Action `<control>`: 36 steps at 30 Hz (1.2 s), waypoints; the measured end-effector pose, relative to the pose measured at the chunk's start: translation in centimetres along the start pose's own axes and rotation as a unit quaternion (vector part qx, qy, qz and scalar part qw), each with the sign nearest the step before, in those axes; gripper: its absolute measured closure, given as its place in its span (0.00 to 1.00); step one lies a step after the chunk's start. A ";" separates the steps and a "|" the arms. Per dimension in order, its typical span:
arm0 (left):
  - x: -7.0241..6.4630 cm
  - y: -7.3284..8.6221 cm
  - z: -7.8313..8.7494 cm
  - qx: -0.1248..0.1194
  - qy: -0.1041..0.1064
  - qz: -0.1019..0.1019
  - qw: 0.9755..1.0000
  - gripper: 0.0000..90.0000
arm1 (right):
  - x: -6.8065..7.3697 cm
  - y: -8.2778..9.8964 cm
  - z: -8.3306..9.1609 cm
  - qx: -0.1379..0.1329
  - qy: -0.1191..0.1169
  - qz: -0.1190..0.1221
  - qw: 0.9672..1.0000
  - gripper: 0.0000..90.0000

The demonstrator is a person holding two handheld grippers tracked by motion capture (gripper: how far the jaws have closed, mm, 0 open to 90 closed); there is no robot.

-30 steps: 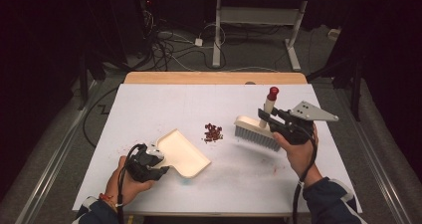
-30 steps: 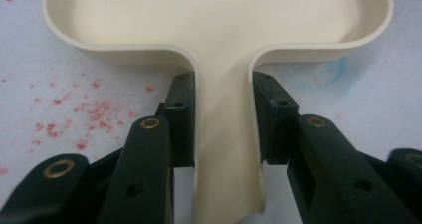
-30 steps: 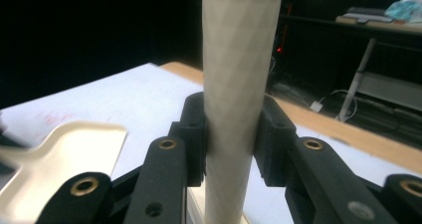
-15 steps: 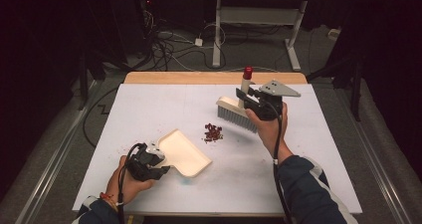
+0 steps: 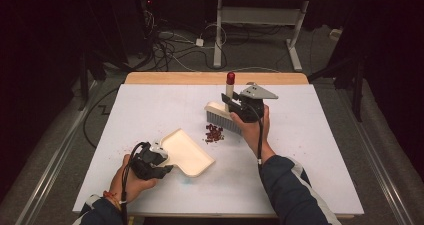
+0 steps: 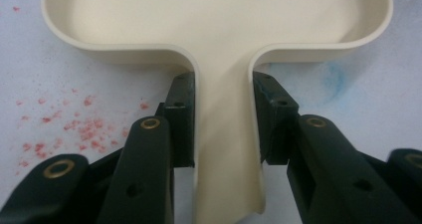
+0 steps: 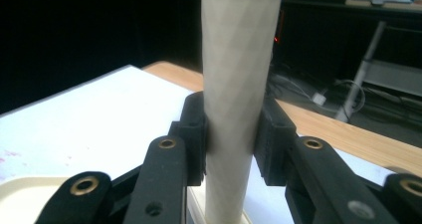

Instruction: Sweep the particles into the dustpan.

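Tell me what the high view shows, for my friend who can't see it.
A person's right gripper holds a cream brush upright by its red-tipped handle, just behind a little pile of red crumbs on a white table. The left gripper holds a cream dustpan by its handle, lying nearer the person.
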State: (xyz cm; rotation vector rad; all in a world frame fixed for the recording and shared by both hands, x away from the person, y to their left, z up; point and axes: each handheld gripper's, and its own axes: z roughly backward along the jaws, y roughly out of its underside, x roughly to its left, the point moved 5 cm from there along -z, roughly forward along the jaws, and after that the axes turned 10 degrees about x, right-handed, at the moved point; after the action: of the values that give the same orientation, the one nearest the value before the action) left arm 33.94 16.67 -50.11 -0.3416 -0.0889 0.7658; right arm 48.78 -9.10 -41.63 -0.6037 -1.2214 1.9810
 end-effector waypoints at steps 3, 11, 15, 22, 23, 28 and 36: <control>0.0 -0.1 0.0 0.000 -0.001 0.001 1.000 0.71 | 0.5 0.2 0.1 -0.005 -0.009 0.001 1.000 0.78; -0.1 -0.2 -0.1 0.001 -0.003 0.001 1.000 0.71 | 1.9 0.4 0.3 0.000 -0.021 0.016 1.000 0.78; -0.2 -0.3 -0.1 0.001 -0.002 0.001 1.000 0.71 | 2.2 0.5 0.7 -0.001 -0.025 0.015 1.000 0.78; -0.3 -0.6 -0.2 0.001 -0.004 0.001 1.000 0.71 | 3.1 0.9 1.2 -0.001 -0.028 0.023 0.999 0.78; -0.3 -0.7 -0.2 0.001 -0.003 0.002 1.000 0.71 | 3.3 0.9 1.3 -0.001 -0.025 0.026 0.999 0.78; -0.3 -1.1 -0.3 0.001 -0.003 0.002 1.000 0.71 | 4.0 1.0 1.3 0.000 -0.025 0.038 0.999 0.78; 0.0 -1.7 -0.6 0.003 0.001 0.005 1.000 0.71 | 4.9 1.2 1.6 0.001 -0.033 0.041 0.999 0.78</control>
State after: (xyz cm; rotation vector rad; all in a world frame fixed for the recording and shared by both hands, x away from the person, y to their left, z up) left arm 35.17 15.33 -50.08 -0.3376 -0.0834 0.7755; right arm 44.15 -6.49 -42.08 -0.5999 -1.2521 2.0851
